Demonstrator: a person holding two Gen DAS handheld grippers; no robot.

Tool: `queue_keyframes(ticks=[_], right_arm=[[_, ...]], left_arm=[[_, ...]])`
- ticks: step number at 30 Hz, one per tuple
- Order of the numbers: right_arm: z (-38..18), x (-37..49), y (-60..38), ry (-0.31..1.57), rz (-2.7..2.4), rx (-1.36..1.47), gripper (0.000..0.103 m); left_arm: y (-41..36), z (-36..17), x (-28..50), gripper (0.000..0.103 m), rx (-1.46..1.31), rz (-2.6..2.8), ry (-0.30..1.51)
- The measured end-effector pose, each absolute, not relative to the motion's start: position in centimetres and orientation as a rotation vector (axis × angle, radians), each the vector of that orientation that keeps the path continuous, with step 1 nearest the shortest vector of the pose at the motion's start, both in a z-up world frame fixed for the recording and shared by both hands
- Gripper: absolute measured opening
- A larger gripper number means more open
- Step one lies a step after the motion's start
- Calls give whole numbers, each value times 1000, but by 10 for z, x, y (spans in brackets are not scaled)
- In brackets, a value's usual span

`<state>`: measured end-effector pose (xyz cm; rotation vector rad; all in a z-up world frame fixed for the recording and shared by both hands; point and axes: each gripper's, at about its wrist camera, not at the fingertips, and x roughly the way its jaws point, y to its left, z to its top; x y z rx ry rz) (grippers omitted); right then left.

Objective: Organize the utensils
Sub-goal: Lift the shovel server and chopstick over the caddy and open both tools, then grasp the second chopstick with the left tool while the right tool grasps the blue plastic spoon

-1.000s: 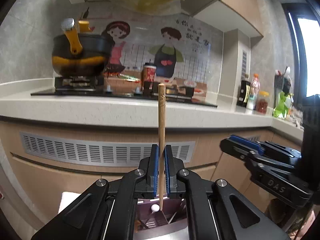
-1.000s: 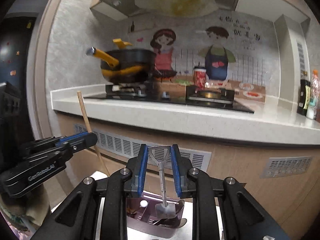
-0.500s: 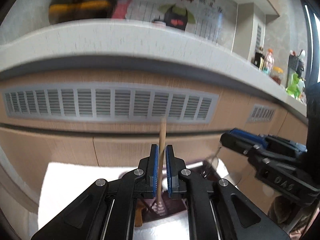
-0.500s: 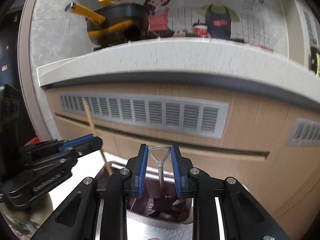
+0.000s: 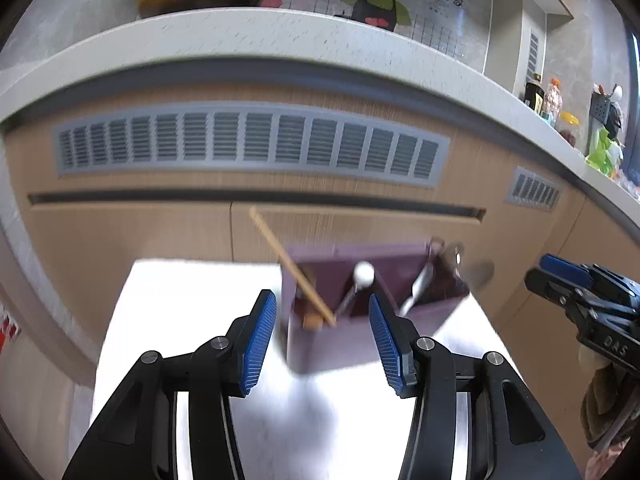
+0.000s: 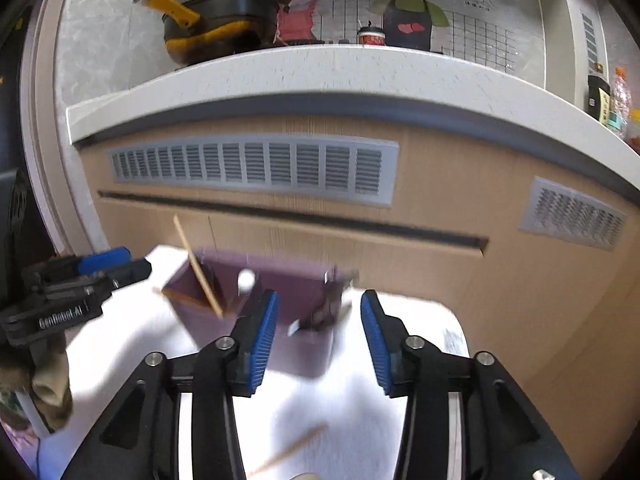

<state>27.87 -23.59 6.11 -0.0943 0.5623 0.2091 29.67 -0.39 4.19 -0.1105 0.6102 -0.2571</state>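
A purple utensil holder (image 5: 360, 254) (image 6: 292, 280) stands on a white table top (image 5: 180, 300), just beyond both grippers. A wooden chopstick (image 5: 292, 268) (image 6: 200, 276) leans to the left in its left compartment. A white-tipped utensil (image 5: 364, 274) stands in the middle one. A blurred metal utensil (image 5: 420, 288) (image 6: 332, 304) sits in the right one. My left gripper (image 5: 322, 340) (image 6: 132, 264) is over the left side, jaws opening, nothing between the pads. My right gripper (image 6: 318, 336) (image 5: 540, 272) is over the right side, jaws also opening and empty.
Another wooden chopstick (image 6: 288, 454) lies on the white top close under my right gripper. Wooden cabinet fronts with grey vent grilles (image 5: 248, 146) rise right behind the holder, under a pale counter edge (image 6: 320, 68). A black and yellow pot (image 6: 216, 20) sits on the counter.
Both grippers came down to the holder and opened. The chopstick left my left gripper and now leans in the holder. The metal utensil left my right gripper and sits in the right compartment.
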Motion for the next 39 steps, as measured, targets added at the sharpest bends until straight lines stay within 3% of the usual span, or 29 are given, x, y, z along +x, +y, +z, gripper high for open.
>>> queue_keyframes(ticks=[8,21,29,39], right_arm=[[12,209,-234,689,191,-116,64],[-87,151,-204,1042,251,-58,68],[-94,157,-175,1031,252,-102,88],[-89,138,-203,985,238,-270,91]], left_arm=[[6,1,237,62,-127,-203,704],[0,-36,182,73,-71,-153,805],[-8,-34,181,74,-46,-170,810],[-20,-39,188,76,-8,-222,835]])
